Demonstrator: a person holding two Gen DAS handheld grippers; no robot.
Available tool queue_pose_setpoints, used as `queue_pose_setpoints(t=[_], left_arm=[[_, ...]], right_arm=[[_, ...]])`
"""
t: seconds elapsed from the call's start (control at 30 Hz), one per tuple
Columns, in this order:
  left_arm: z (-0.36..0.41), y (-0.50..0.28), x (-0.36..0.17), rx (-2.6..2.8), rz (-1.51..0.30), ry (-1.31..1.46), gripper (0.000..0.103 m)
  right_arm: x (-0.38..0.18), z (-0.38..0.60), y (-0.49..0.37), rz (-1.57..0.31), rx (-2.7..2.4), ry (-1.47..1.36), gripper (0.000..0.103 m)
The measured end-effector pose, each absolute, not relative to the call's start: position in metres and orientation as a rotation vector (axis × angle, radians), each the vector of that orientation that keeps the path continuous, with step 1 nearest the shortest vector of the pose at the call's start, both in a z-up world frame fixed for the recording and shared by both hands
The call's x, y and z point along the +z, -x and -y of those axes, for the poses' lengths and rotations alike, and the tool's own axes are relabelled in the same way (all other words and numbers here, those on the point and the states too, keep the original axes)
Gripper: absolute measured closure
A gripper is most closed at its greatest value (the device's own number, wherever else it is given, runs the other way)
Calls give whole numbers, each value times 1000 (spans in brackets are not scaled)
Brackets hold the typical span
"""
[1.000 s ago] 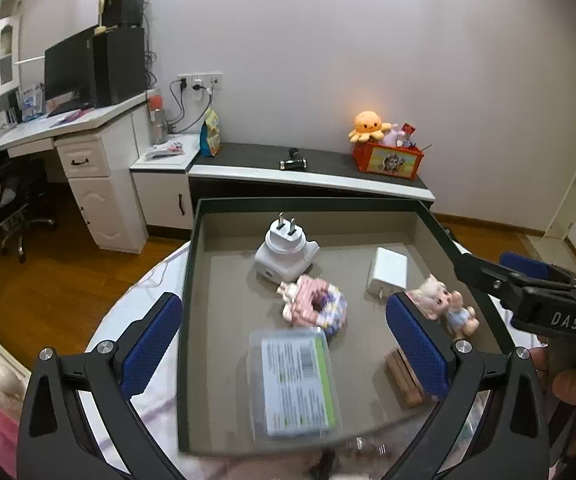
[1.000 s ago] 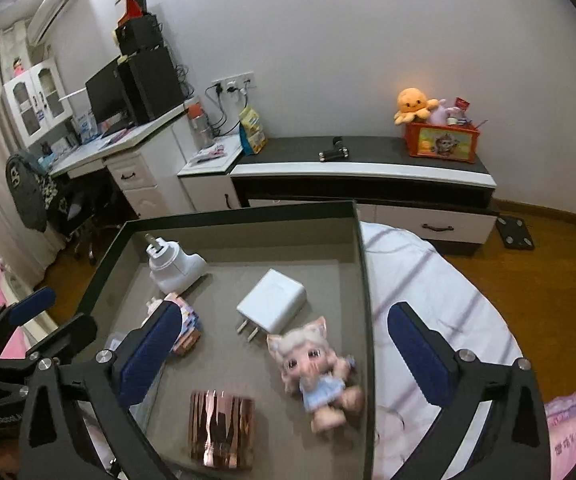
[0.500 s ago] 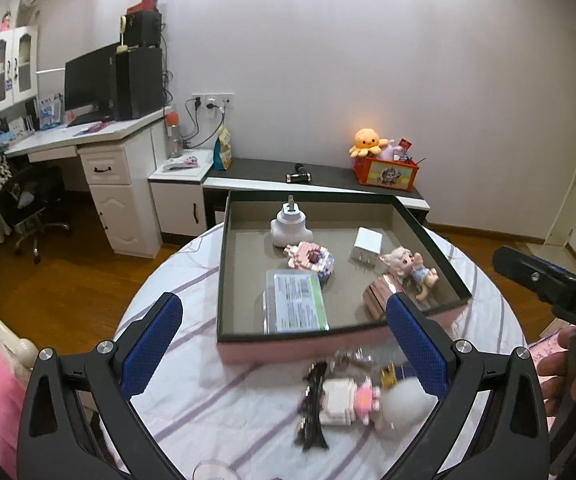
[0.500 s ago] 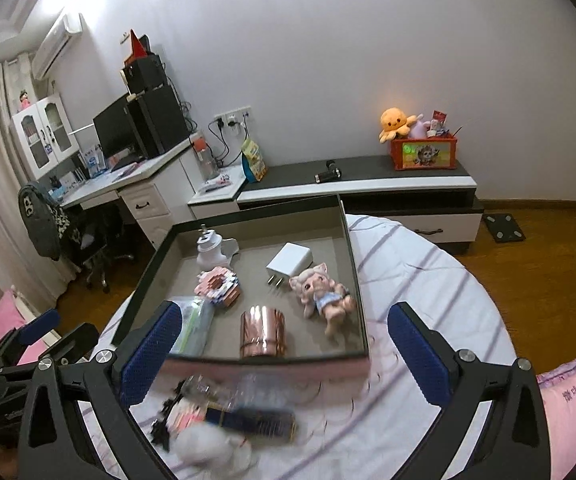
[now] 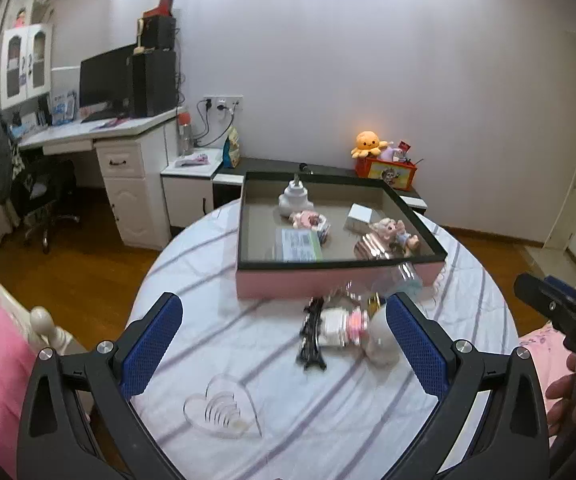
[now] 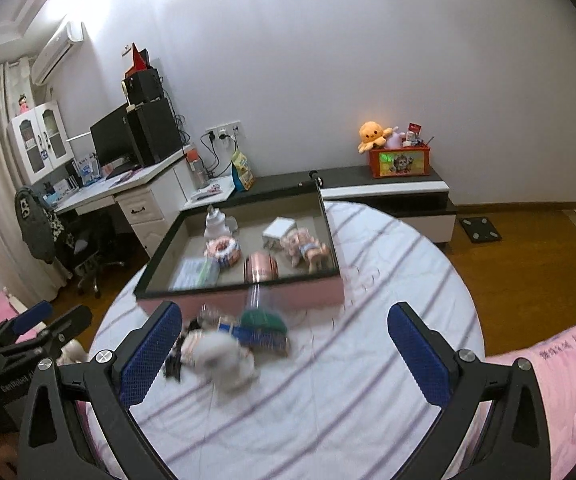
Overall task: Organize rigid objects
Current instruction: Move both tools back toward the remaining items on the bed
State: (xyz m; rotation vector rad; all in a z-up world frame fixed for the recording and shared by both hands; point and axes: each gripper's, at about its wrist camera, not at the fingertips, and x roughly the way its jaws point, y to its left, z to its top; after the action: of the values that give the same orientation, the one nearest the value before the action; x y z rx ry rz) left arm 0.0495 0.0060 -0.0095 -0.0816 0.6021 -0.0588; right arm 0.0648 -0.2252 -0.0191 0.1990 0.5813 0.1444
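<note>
Striped white cloth covers round table (image 5: pixel 215 344) in a bedroom w/ desk. Pink-sided tray (image 5: pixel 288 282) holds sorted items. Loose pile (image 5: pixel 344 326) lies just before tray, ahead-right of left gripper (image 5: pixel 283 344), ahead-left of right gripper (image 6: pixel 283 346). Both grippers wide apart, empty.

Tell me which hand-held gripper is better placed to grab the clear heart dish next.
Left hand-held gripper, probably: the clear heart dish lies just below its open fingers. The right wrist view doesn't show the dish at all.
</note>
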Motion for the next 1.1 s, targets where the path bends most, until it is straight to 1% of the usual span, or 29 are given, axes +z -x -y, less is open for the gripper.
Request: queue_pose_setpoints(t=[0.17, 0.47, 0.87, 1.1], left_arm=[[-16, -32, -21, -41, -620, 114, 0], [-17, -21, -28, -38, -628, 118, 0], [-10, -31, -42, -63, -676, 98, 0], [5, -54, -70, -96, -760, 46, 0]], right_arm=[[-26, 213, -43, -590, 165, -159, 0], [-27, 205, -38, -599, 193, -149, 0], [-38, 204, -44, -635, 192, -148, 0], [-50, 198, -57, -674, 216, -137, 0]])
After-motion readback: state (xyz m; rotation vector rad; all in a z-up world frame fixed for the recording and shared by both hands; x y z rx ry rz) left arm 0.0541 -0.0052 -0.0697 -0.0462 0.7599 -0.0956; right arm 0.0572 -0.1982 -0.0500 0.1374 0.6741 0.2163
